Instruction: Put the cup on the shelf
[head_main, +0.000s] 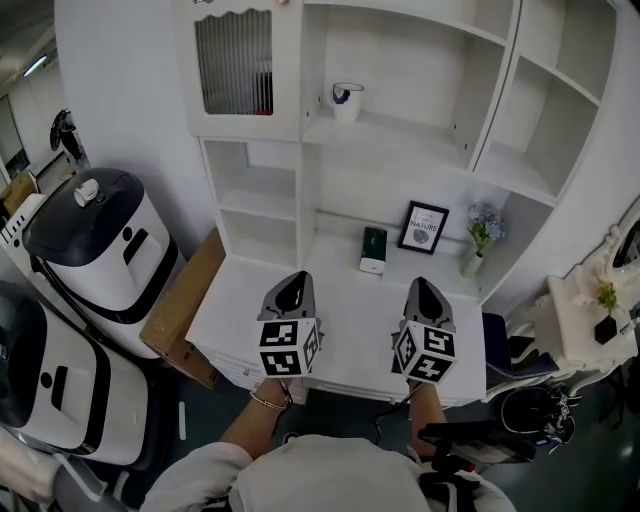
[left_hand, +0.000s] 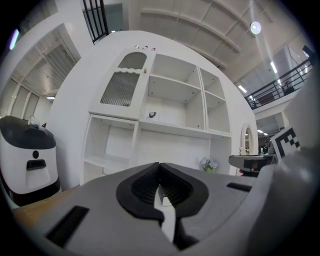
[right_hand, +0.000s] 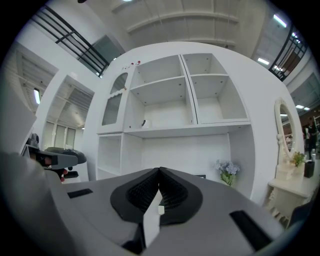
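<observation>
A white cup (head_main: 346, 101) with a dark mark stands on the middle shelf (head_main: 400, 133) of the white wall unit; it shows small in the left gripper view as the cup (left_hand: 152, 115) and in the right gripper view as the cup (right_hand: 144, 123). My left gripper (head_main: 292, 285) and right gripper (head_main: 425, 287) hover side by side over the white desk top (head_main: 350, 320), well below and short of the cup. Both point level at the unit. In each gripper view the jaws meet at their tips with nothing between them: left gripper (left_hand: 160, 166), right gripper (right_hand: 159, 171).
On the desk stand a dark box (head_main: 373, 249), a framed picture (head_main: 424, 227) and a vase of flowers (head_main: 479, 236). A cabinet door (head_main: 235, 62) with ribbed glass is at upper left. Two white-and-black machines (head_main: 105, 250) stand left of the desk, beside a cardboard box (head_main: 185, 300). A side table (head_main: 590, 325) stands right.
</observation>
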